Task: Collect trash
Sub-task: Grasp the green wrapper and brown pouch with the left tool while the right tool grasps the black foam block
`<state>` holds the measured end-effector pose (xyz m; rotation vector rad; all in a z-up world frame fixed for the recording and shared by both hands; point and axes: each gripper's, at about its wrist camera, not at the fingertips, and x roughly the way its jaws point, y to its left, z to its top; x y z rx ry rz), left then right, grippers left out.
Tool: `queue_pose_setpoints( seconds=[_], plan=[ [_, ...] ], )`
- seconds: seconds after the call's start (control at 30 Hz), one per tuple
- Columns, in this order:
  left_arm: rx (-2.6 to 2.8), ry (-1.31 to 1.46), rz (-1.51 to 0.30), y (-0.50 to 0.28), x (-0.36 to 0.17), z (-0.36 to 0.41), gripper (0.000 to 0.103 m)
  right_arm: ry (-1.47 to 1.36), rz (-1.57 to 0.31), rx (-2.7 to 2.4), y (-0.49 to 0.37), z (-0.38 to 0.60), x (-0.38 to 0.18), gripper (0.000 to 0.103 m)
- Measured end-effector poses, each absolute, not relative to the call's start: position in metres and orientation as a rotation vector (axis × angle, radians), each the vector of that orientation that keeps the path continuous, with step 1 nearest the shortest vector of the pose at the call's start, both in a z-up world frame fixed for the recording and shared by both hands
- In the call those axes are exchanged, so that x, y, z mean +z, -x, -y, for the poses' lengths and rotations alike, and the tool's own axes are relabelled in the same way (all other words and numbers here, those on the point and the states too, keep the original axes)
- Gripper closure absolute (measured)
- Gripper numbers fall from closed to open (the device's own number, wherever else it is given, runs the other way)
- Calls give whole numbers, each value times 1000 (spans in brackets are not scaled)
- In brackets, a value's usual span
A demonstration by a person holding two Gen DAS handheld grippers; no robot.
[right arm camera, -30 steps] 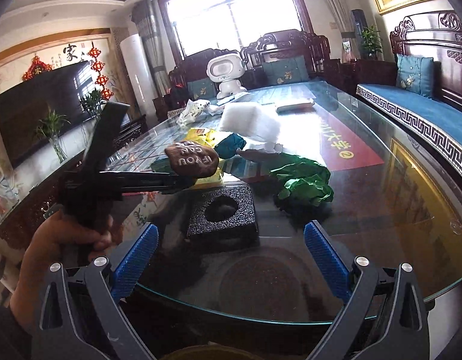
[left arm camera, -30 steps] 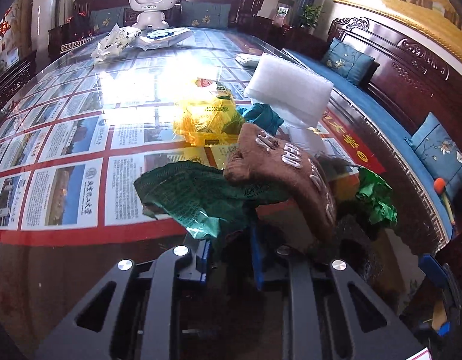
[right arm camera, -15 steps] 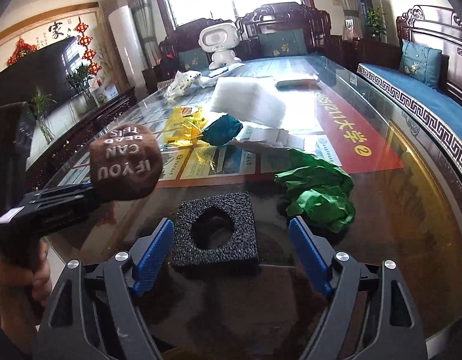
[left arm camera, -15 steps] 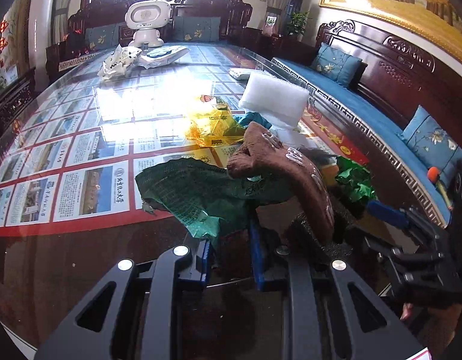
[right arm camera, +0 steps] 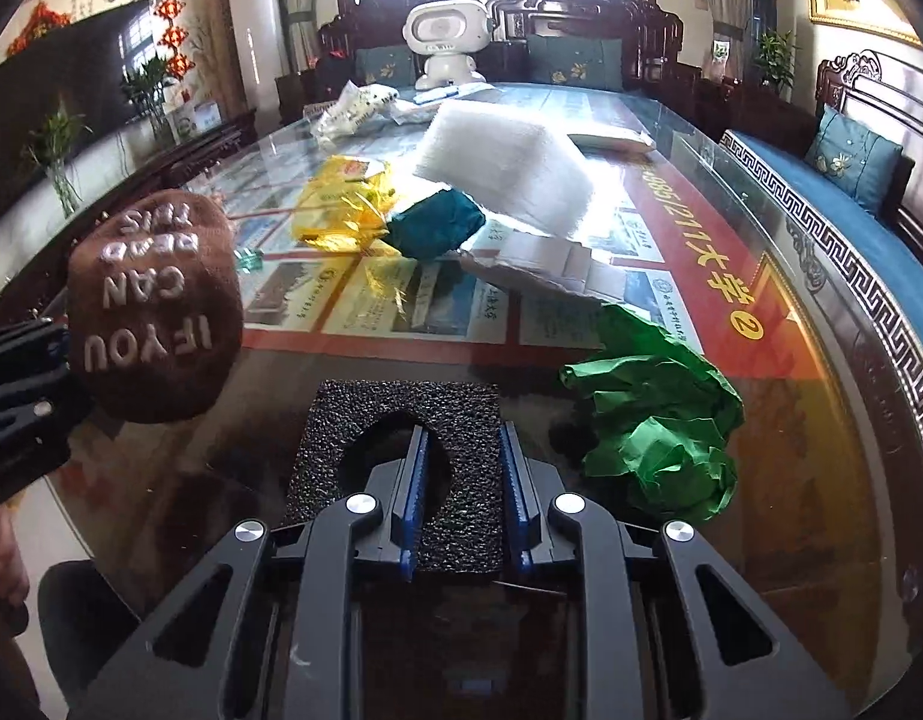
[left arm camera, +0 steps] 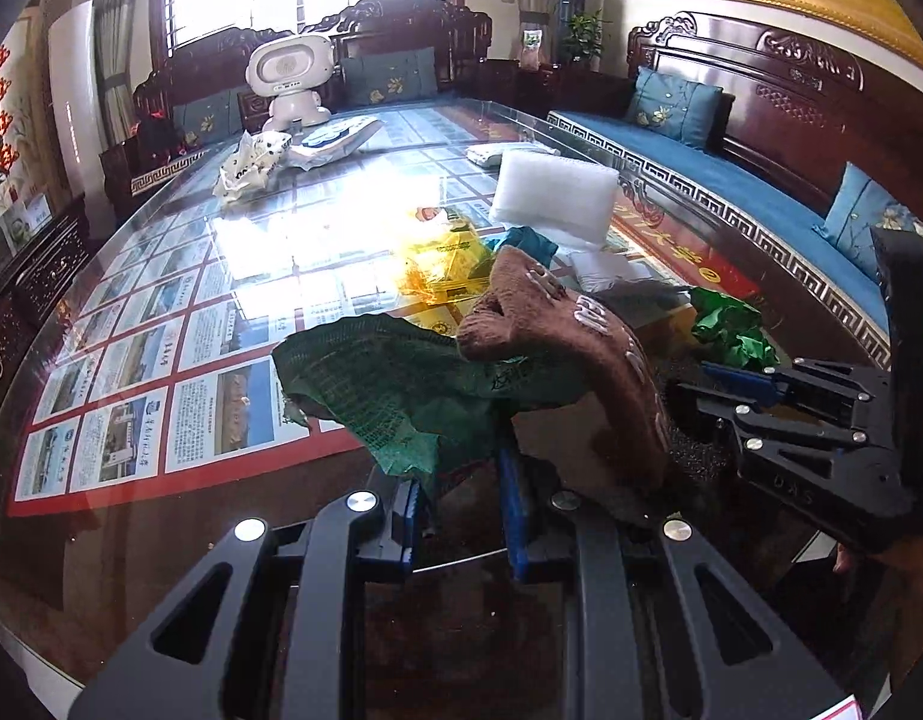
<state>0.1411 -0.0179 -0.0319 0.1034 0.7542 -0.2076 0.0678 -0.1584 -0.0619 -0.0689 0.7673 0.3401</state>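
Observation:
My left gripper (left arm camera: 461, 480) is shut on a green mesh wrapper (left arm camera: 401, 384) and a brown knitted sock (left arm camera: 569, 336) with white lettering, both held above the glass table. The right wrist view shows that sock (right arm camera: 155, 306) at the left. My right gripper (right arm camera: 461, 480) is low over a black foam square (right arm camera: 341, 420) with a hole. Its jaws are closing, one finger in the hole and one at the foam's right edge, with the foam's wall between the pads. Crumpled green paper (right arm camera: 659, 432) lies just right of it.
Further along the table lie a yellow bag (right arm camera: 341, 204), a teal crumpled wad (right arm camera: 437, 222), a white foam block (right arm camera: 509, 162) and flat white papers (right arm camera: 545, 258). A white robot toy (right arm camera: 446, 36) stands at the far end. The table's rim (right arm camera: 869, 360) runs beside a blue sofa (right arm camera: 821, 198).
My right gripper moved forward over the black foam and its jaws went from wide apart to narrow around the foam's wall. The left gripper drifted left with the sock and wrapper.

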Motion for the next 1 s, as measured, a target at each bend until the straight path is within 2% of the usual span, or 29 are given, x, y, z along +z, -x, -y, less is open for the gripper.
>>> queue_pose_setpoints(
  seconds=[0.27, 0.47, 1.0],
  plan=[
    [-124, -224, -708, -141, -16, 27, 81, 35, -686, 340, -53, 169, -29, 80],
    [-50, -316, -701, -141, -13, 34, 81, 35, -679, 352, -37, 170, -25, 80],
    [-174, -123, -734, -78, -8, 21, 81, 53, -633, 364, 38, 178, -11, 80]
  ],
)
